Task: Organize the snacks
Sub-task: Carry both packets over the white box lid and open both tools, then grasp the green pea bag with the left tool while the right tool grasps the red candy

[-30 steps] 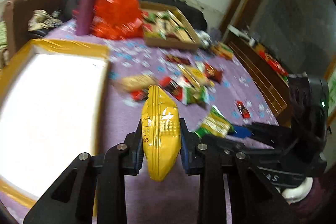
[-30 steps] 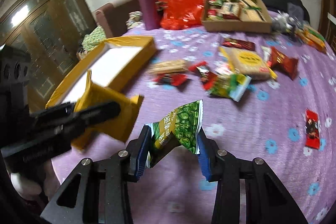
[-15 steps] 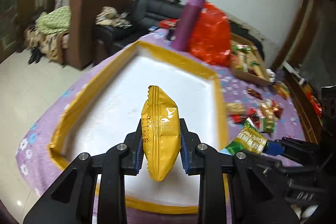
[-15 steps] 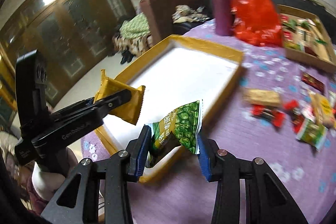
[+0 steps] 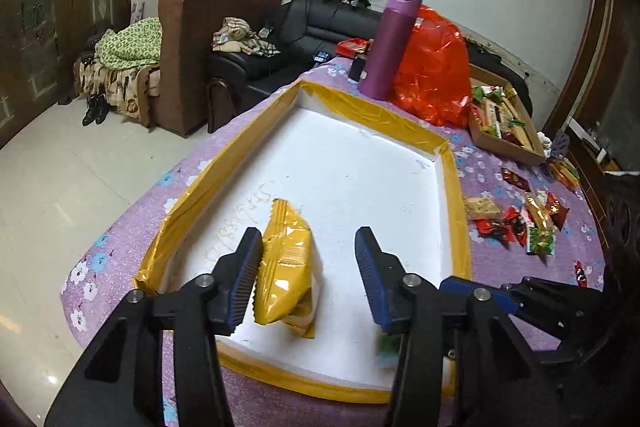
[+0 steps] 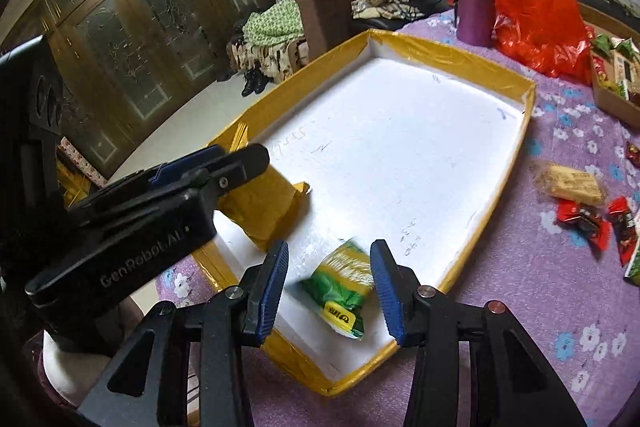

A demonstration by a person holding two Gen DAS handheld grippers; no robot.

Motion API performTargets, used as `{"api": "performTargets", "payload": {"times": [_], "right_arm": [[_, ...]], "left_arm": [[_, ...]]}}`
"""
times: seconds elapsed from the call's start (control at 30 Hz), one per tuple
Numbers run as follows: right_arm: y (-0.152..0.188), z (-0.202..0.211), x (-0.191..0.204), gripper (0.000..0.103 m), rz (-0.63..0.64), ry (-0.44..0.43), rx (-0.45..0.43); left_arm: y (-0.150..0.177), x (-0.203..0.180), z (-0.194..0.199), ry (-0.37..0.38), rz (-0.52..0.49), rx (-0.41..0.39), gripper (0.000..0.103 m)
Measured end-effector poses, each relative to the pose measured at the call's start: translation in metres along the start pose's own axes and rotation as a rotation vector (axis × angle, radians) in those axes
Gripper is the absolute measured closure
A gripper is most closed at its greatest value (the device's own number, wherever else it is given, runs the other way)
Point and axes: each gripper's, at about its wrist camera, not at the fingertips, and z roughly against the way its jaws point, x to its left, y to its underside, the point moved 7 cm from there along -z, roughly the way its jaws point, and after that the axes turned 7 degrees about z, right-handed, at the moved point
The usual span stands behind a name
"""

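A white tray with yellow taped walls [image 5: 384,119] [image 6: 448,47] lies on the purple flowered cloth. My left gripper [image 5: 308,275] is open over its near end; a yellow snack packet [image 5: 286,267] leans against the left finger and rests on the tray floor. It also shows in the right wrist view [image 6: 268,211]. My right gripper [image 6: 330,291] is open, and a green and yellow snack packet [image 6: 340,287], blurred, lies between its fingers on the tray floor.
Loose snacks [image 5: 520,219] [image 6: 580,199] lie on the cloth right of the tray. A purple cylinder [image 5: 390,45], a red plastic bag [image 5: 434,67] and a cardboard box of snacks [image 5: 502,123] stand beyond it. Armchairs and floor are to the left.
Both grippers moved from the snack pile to over the tray, then opened. The yellow packet and the green packet dropped out of the jaws onto the tray floor.
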Motion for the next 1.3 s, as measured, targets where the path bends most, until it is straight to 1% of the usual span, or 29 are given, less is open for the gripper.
{"api": "performTargets", "payload": {"times": [0.07, 0.17, 0.2, 0.33, 0.57, 0.7, 0.8, 0.9, 1.0, 1.17, 1.23, 1.3], "right_arm": [[-0.001, 0.008, -0.008, 0.058, -0.028, -0.003, -0.020], [0.001, 0.022, -0.025, 0.057, -0.084, -0.003, -0.050], [0.002, 0.025, -0.029, 0.057, -0.094, 0.000, -0.056], [0.012, 0.046, -0.056, 0.053, -0.167, 0.005, -0.100], [0.035, 0.078, -0.103, 0.051, -0.262, 0.036, -0.152], [0.051, 0.092, -0.130, 0.050, -0.313, 0.057, -0.170], [0.067, 0.104, -0.156, 0.049, -0.359, 0.079, -0.183], [0.086, 0.118, -0.190, 0.049, -0.414, 0.121, -0.193], [0.107, 0.145, -0.230, 0.049, -0.479, 0.188, -0.213], [0.144, 0.196, -0.297, 0.049, -0.575, 0.330, -0.251], [0.161, 0.212, -0.320, 0.046, -0.618, 0.386, -0.250], [0.176, 0.220, -0.337, 0.045, -0.656, 0.421, -0.233]], "left_arm": [[0.000, -0.009, 0.005, 0.019, -0.012, -0.005, 0.054], [-0.001, -0.024, 0.012, 0.022, -0.041, -0.024, 0.044], [-0.001, -0.029, 0.015, 0.020, -0.055, -0.029, 0.043], [0.004, -0.054, 0.023, 0.007, -0.132, -0.044, 0.042], [0.017, -0.099, 0.030, 0.002, -0.234, -0.046, 0.038], [0.026, -0.120, 0.029, 0.000, -0.283, -0.032, 0.038], [0.033, -0.136, 0.026, 0.018, -0.315, -0.004, 0.038], [0.038, -0.146, 0.022, 0.045, -0.318, 0.026, 0.038], [0.042, -0.155, 0.014, 0.078, -0.312, 0.063, 0.038], [0.054, -0.172, 0.001, 0.112, -0.327, 0.114, 0.038], [0.059, -0.178, -0.003, 0.130, -0.333, 0.130, 0.038], [0.062, -0.183, -0.007, 0.142, -0.332, 0.148, 0.038]]}}
